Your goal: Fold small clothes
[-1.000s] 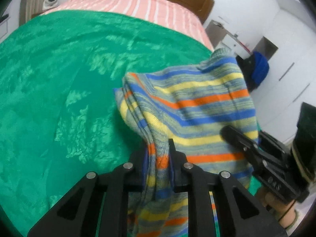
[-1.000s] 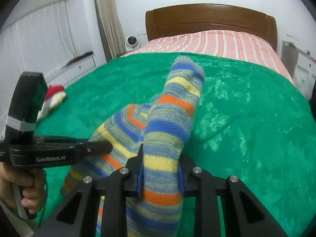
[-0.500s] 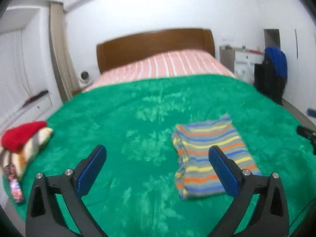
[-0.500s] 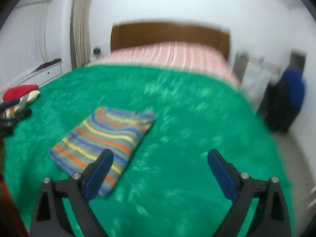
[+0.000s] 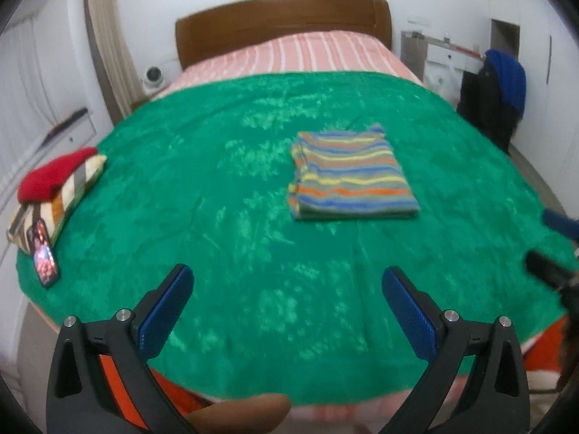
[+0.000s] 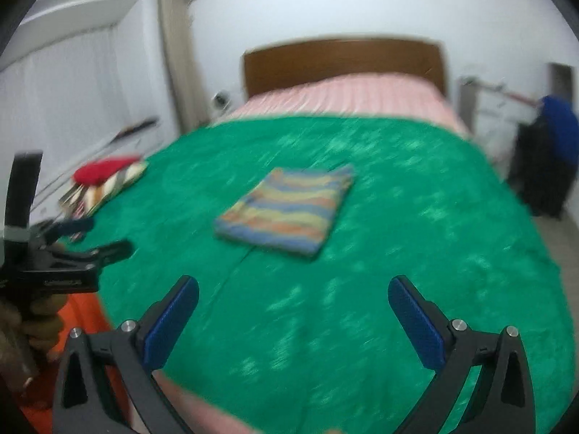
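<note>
A multicoloured striped knit garment (image 5: 351,173), folded into a flat rectangle, lies near the middle of the green plush bedspread (image 5: 217,217), well apart from both tools, which hang near the foot edge of the bed. The left gripper (image 5: 287,307) and the right gripper (image 6: 293,311) both stand released, blue pads spread wide and holding nothing. The rectangle's long axis runs roughly from foot edge toward the wooden headboard (image 5: 282,14), ahead of both grippers; neither looks clearly nearer, and the fold appears finished.

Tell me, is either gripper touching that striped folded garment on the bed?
Apart. The left wrist view shows the striped garment lying alone on the green blanket, well beyond both open grippers.
</note>
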`<state>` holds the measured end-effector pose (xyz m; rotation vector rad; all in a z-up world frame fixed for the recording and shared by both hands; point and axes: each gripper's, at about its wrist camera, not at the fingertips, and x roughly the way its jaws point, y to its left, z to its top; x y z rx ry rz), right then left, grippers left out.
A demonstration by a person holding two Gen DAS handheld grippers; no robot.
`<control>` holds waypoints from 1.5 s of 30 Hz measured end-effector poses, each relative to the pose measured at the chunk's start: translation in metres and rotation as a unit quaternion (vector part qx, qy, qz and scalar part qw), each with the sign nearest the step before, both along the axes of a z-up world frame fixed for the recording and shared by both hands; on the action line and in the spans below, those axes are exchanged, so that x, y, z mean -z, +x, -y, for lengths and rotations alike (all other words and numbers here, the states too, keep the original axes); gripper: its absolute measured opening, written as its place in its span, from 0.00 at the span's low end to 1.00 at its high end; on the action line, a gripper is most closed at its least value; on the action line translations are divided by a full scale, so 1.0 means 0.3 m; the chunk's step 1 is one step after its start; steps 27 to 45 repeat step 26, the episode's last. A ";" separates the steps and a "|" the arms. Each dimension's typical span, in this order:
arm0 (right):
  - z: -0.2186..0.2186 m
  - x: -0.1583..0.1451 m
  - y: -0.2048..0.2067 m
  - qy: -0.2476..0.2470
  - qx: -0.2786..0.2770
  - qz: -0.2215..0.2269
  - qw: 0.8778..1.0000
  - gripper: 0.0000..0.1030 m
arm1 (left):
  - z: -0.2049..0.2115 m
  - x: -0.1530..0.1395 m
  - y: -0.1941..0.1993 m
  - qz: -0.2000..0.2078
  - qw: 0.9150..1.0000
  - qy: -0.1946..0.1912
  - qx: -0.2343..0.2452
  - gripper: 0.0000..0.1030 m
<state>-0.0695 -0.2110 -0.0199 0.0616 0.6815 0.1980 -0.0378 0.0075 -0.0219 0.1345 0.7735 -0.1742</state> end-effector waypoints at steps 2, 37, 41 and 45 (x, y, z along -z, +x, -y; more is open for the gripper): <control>-0.045 -0.011 0.016 -0.035 0.008 -0.027 0.999 1.00 | -0.004 -0.026 -0.006 -0.009 1.000 -0.012 0.001 1.00; -0.091 -0.053 0.002 -0.078 0.063 -0.039 0.994 1.00 | 0.015 -0.034 -0.031 0.006 1.000 0.018 -0.018 1.00; -0.091 -0.053 0.002 -0.078 0.063 -0.039 0.994 1.00 | 0.015 -0.034 -0.031 0.006 1.000 0.018 -0.018 1.00; -0.091 -0.053 0.002 -0.078 0.063 -0.039 0.994 1.00 | 0.015 -0.034 -0.031 0.006 1.000 0.018 -0.018 1.00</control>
